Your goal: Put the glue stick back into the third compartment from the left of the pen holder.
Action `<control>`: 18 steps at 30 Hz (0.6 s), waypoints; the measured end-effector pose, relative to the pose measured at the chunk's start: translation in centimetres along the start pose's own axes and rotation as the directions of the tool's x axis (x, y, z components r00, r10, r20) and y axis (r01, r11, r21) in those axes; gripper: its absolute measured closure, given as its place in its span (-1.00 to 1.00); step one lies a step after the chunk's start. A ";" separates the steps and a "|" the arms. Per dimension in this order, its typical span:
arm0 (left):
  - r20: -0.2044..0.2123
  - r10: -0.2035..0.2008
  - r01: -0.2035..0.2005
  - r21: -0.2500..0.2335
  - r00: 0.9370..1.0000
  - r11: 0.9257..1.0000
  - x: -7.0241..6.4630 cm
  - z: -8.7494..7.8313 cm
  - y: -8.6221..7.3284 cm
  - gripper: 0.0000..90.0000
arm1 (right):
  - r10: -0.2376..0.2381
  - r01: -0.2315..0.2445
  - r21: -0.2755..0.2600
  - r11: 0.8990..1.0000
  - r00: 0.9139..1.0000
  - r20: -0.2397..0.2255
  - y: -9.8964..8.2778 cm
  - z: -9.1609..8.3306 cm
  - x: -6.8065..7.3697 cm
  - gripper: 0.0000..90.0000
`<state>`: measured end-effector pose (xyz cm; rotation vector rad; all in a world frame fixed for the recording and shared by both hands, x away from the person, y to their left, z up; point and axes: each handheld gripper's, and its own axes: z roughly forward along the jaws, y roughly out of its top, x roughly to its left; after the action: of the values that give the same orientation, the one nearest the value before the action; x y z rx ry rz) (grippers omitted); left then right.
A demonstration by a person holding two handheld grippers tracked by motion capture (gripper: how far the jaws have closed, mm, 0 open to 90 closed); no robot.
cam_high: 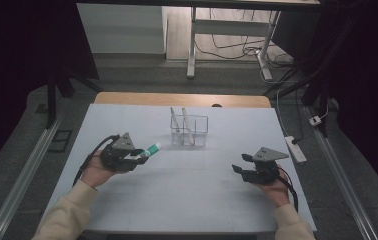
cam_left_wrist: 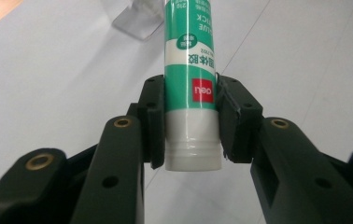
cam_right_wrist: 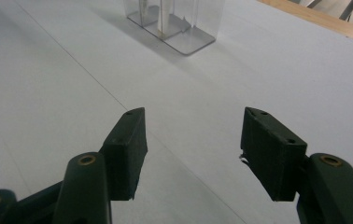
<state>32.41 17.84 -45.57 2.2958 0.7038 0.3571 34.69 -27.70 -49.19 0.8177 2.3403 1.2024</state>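
Green-and-white plastic glue stick [cam_left_wrist: 191, 70] sits clamped near its base in our left hand-held gripper [cam_high: 138, 156], nose toward the clear acrylic organiser [cam_high: 190, 131], while our right hand-held gripper [cam_high: 243, 164] waits, jaws apart and empty.

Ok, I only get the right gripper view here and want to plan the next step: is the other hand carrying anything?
Observer: Yes, the left gripper is shut on a green and white glue stick.
Operator: Where on the stick does it grip?
Observer: Near the white bottom end; the pads press both sides.
Operator: Which way does the stick point?
Observer: Toward the clear holder, which has two pale sticks leaning in it.
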 end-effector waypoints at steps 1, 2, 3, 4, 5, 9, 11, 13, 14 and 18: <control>0.005 0.003 -0.003 -0.002 1.000 1.000 -0.1 0.2 0.3 0.43 | 0.001 -0.001 -0.005 1.000 1.000 -0.001 0.1 0.0 0.1 -0.11; 0.006 0.009 -0.009 -0.002 1.000 1.000 -0.2 0.3 0.5 0.43 | -0.001 0.001 -0.004 1.000 1.000 -0.005 0.1 0.0 0.1 -0.11; 0.011 0.010 -0.010 -0.004 1.000 1.000 -0.3 0.5 0.7 0.44 | -0.003 0.003 -0.002 1.000 1.000 -0.004 0.2 0.0 0.2 -0.11; 0.015 0.016 -0.016 -0.004 1.000 1.000 -0.4 0.7 0.9 0.44 | -0.003 0.003 -0.002 1.000 1.000 -0.001 0.2 0.1 0.2 -0.11; 0.020 0.019 -0.018 -0.005 1.000 1.000 -0.5 0.9 1.1 0.43 | -0.006 0.006 -0.003 1.000 1.000 -0.006 0.2 0.1 0.3 -0.11; 0.036 0.039 -0.039 0.002 0.999 0.999 -0.8 1.6 1.8 0.43 | -0.009 0.009 -0.004 1.000 1.000 -0.012 0.3 0.3 0.5 -0.11; 0.042 0.043 -0.043 0.004 0.998 0.999 -1.0 1.9 2.1 0.43 | -0.015 0.015 -0.006 1.000 1.000 -0.017 0.5 0.5 0.7 -0.11; 0.046 0.049 -0.049 0.006 0.998 0.999 -1.1 2.2 2.3 0.43 | -0.025 0.025 -0.007 1.000 0.999 -0.020 0.8 0.5 1.0 -0.11; 0.050 0.051 -0.052 0.007 0.997 0.999 -1.2 2.3 2.4 0.43 | -0.027 0.026 -0.011 1.000 0.999 -0.022 0.8 0.6 1.1 -0.11; 0.064 0.061 -0.062 0.013 0.996 0.998 -1.5 2.8 2.8 0.43 | -0.042 0.042 -0.012 0.999 0.999 -0.033 1.2 0.8 1.6 -0.12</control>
<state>33.48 13.77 -45.77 2.3358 0.6075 0.3072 34.30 -25.60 -48.79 0.7468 2.3633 1.2194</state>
